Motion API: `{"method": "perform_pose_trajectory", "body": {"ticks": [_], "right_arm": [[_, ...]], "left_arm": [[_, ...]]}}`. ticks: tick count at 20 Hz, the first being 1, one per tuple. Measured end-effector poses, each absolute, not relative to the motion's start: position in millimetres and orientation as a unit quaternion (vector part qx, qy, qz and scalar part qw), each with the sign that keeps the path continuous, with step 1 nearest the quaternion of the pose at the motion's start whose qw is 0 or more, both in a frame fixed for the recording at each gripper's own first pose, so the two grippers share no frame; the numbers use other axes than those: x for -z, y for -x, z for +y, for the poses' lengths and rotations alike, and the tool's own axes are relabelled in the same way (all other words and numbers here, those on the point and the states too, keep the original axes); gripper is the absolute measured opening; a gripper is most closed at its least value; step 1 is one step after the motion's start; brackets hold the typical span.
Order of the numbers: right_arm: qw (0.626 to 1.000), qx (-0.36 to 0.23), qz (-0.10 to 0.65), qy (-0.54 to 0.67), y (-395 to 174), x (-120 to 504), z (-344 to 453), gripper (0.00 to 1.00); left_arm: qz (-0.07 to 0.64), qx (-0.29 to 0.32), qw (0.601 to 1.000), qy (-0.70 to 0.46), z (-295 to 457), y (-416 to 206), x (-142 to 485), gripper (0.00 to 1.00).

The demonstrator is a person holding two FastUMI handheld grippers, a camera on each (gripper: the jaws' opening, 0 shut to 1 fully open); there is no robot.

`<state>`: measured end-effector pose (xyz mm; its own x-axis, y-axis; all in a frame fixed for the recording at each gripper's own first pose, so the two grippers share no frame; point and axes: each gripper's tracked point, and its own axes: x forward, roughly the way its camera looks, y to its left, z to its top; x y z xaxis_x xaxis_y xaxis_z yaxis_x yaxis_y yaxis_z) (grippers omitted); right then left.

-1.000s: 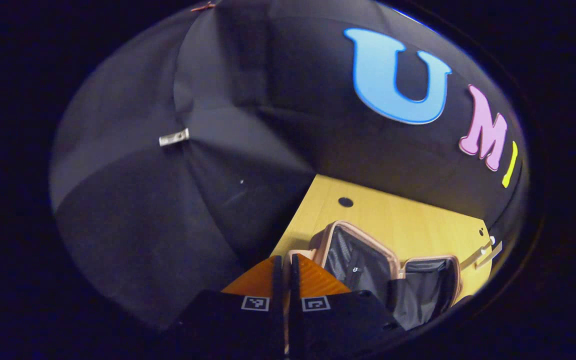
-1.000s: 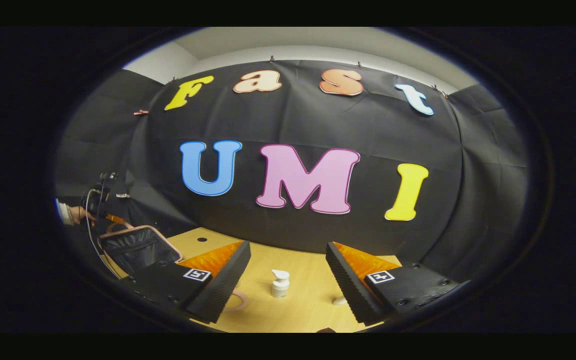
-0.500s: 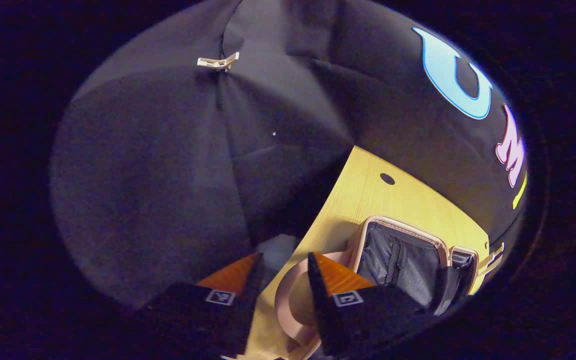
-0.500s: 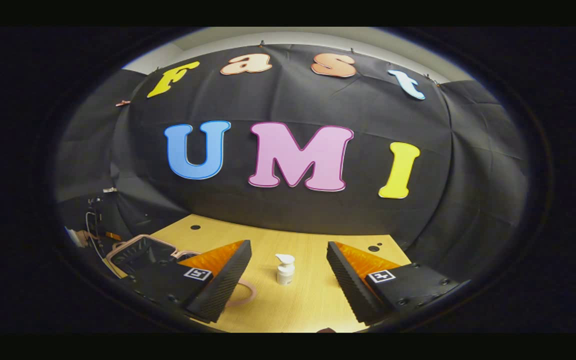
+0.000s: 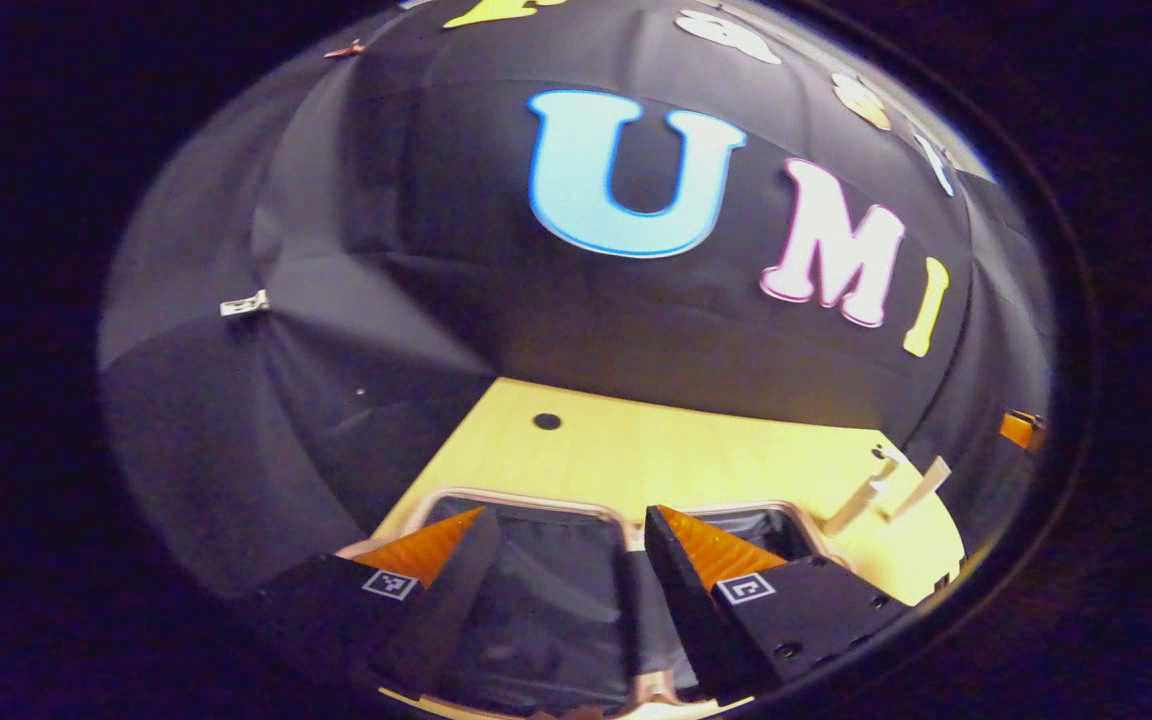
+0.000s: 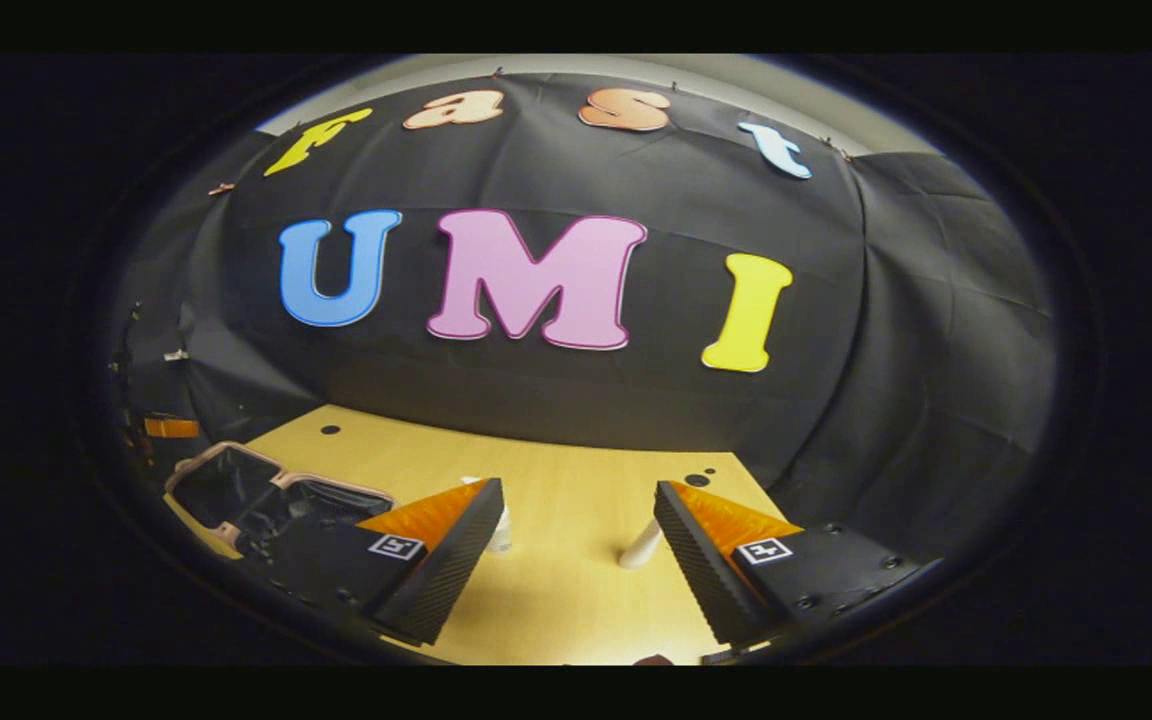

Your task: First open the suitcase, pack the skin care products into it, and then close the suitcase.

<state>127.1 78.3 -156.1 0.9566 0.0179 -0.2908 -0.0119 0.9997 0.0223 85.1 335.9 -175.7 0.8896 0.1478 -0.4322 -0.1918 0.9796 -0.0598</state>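
The pink-rimmed suitcase [image 5: 536, 497] lies open on the wooden table [image 5: 696, 455], both dark-lined halves facing up. My left gripper [image 5: 566, 575] hovers open just above its near half, holding nothing. In the left gripper view two white tubes [image 5: 876, 492] sit to the right of the suitcase. In the right gripper view the suitcase [image 6: 221, 485] is at the far left. My right gripper [image 6: 576, 545] is open over the table [image 6: 566, 480]. A white pump bottle [image 6: 501, 530] peeks out behind its left finger, and a white tube [image 6: 641, 545] lies by the right finger.
Black cloth walls close the table at the back and both sides. Small round holes [image 6: 330, 429] mark the tabletop near the back. An orange part of the other gripper [image 5: 1021, 428] shows at the right edge of the left gripper view.
My left gripper went from shut to wide open and swung to face the suitcase, which now lies fully open. The right gripper's view turned right, so the pump bottle slid behind its left finger.
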Motion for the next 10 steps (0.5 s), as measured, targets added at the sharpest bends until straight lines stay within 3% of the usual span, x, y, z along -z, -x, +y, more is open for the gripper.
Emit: {"method": "perform_pose_trajectory", "body": {"ticks": [3,10], "right_arm": [[0.987,-0.016,0.158,-0.019,-131.1,178.8,59.8,0.97],[0.983,-0.019,0.177,-0.039,-157.9,236.2,24.7,0.97]], "left_arm": [[0.221,-0.027,0.975,0.021,208.0,-105.8,181.4,0.96],[0.267,0.038,0.963,-0.029,57.5,-148.9,243.7,0.99]]}}
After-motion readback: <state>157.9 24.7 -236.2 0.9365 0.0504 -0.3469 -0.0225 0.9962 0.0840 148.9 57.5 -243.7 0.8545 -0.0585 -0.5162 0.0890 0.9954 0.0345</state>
